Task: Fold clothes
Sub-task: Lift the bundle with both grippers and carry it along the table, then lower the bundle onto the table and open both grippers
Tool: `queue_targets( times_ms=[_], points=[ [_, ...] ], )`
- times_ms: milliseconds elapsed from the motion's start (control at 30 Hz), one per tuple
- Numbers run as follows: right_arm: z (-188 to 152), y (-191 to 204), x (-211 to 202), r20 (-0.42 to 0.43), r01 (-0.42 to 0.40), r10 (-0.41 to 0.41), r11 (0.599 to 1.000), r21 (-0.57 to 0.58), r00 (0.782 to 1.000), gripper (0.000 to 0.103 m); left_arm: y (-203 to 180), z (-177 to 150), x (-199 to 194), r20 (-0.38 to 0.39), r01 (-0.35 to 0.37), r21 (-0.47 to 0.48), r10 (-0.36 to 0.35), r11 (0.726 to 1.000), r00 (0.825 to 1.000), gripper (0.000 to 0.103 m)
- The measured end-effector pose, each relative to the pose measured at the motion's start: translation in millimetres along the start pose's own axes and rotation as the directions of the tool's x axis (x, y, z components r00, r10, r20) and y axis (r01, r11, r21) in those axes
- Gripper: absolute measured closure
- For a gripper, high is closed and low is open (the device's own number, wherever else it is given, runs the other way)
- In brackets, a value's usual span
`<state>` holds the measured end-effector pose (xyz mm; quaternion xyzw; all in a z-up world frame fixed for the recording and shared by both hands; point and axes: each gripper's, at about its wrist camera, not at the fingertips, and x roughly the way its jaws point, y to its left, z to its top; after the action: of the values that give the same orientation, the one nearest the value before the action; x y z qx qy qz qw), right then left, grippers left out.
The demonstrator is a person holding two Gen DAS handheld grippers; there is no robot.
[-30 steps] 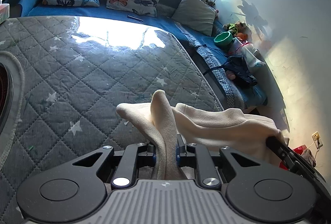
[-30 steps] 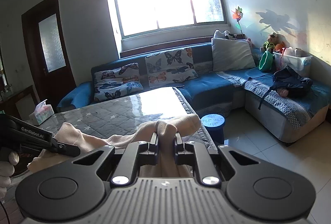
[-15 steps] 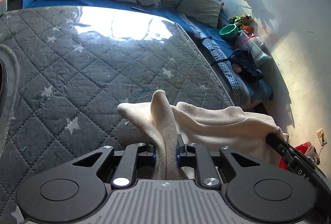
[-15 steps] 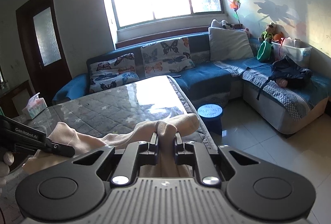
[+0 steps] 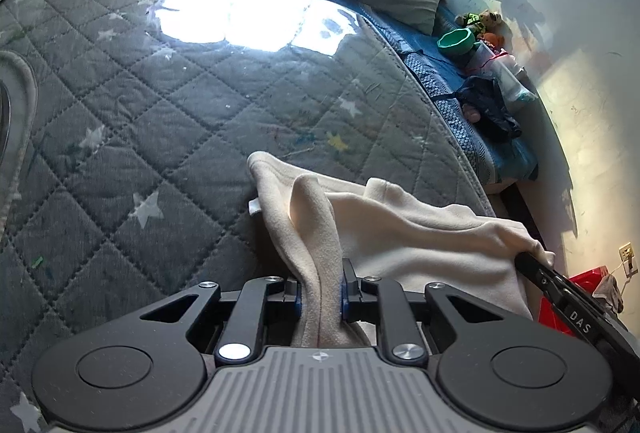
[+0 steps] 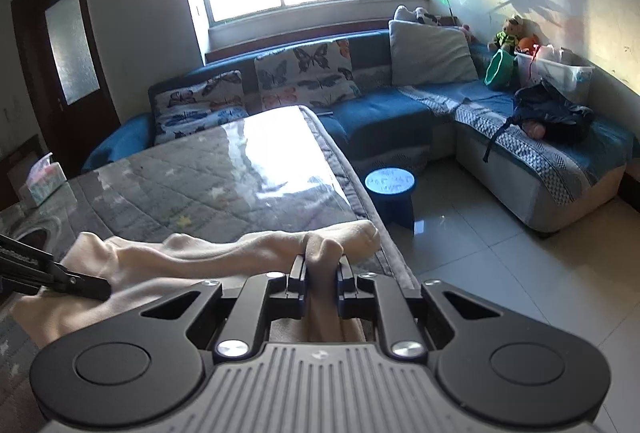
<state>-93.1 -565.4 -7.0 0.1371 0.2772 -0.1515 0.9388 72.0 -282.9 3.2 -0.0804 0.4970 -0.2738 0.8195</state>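
Currently – left gripper (image 5: pixel 320 287): angled down, pinching cream garment (image 5: pixel 420 233) | right gripper (image 6: pixel 320 275): shallower tilt, clamping same garment's right edge | below: quilted table (image 5: pixel 160 137)

Quilted table (image 5: pixel 168 121) lies bare ahead; tissue box (image 6: pixel 42 179) at its far-left corner

Left gripper body (image 5: pixel 320 289) is hiding the cream garment's (image 5: pixel 420 233) near end. Right gripper (image 5: pixel 576 313) is running off the frame's right edge, lettering partly cut. Dark round object (image 5: pixel 6 105) at the left edge is cropped, unidentifiable. Red item (image 5: pixel 560 307) beyond the garment is mostly covered.
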Motion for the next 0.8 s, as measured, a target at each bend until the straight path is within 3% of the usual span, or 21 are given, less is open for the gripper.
queue_targets(
  times_ms=[233, 600, 733, 800],
  points=[
    [-7.6, 0.2, 4.0, -0.033, 0.001, -0.001, 1.000, -0.010, 0.999, 0.090, 5.9, -9.1, -7.8, -0.005, 0.014, 0.004, -0.014, 1.000, 1.000, 0.085],
    [-22.4, 1.5, -2.7, -0.057, -0.003, 0.003, 1.000, -0.015, 0.998, 0.080, 13.3, -23.8, -23.2, 0.001, 0.017, 0.036, -0.017, 0.999, 1.000, 0.081],
    [-23.5, 0.7, -7.4, -0.057, 0.007, -0.007, 1.000, -0.015, 0.998, 0.075, 15.7, -27.6, -29.6, 0.008, 0.007, 0.044, -0.007, 0.999, 1.000, 0.074],
    [-22.8, -0.3, -11.2, -0.055, 0.013, -0.014, 1.000, -0.014, 0.998, 0.073, 18.1, -28.5, -33.4, 0.015, -0.004, 0.045, 0.004, 0.999, 1.000, 0.066]
  ],
)
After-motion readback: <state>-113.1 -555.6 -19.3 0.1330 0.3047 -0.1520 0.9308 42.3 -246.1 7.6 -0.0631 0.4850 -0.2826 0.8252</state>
